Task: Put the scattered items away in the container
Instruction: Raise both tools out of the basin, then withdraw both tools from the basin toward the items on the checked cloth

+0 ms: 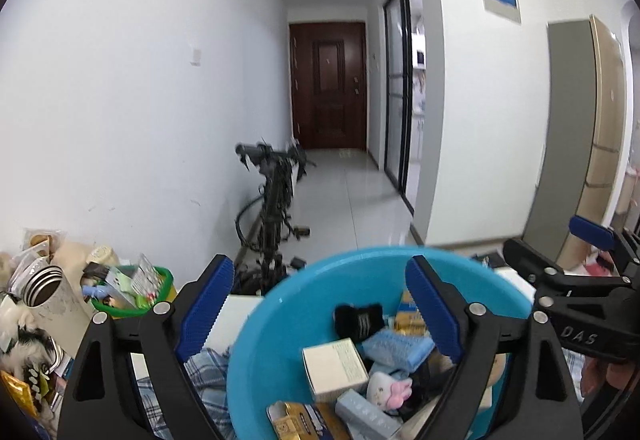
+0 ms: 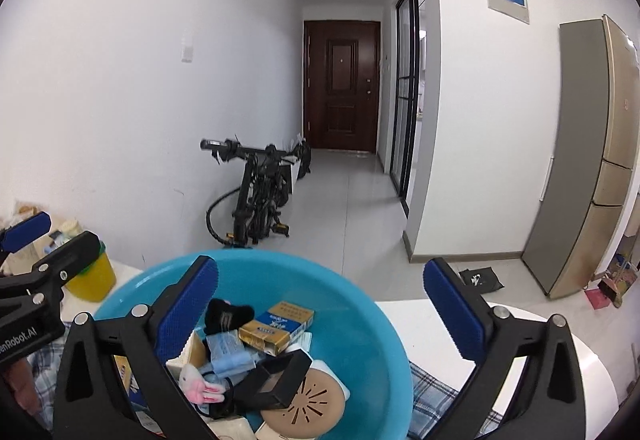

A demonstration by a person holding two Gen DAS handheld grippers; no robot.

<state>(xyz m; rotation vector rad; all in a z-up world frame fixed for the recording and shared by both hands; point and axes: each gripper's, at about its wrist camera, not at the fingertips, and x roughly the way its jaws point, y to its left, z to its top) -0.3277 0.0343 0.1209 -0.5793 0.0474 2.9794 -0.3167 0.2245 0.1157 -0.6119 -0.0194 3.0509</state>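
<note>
So both claws hang over the blue basin [image 1: 256, 360] on the white bench [image 2: 520, 324], and both are released with nothing between the pads. My left claw [image 1: 320, 304] and right claw [image 2: 320, 312] are spread wide. The basin holds the small stuff: a white box [image 1: 334, 366], a black pouch [image 2: 228, 314], a pink bunny toy [image 2: 202, 386]. A green basket [image 1: 160, 276] of clutter sits just left.
</note>
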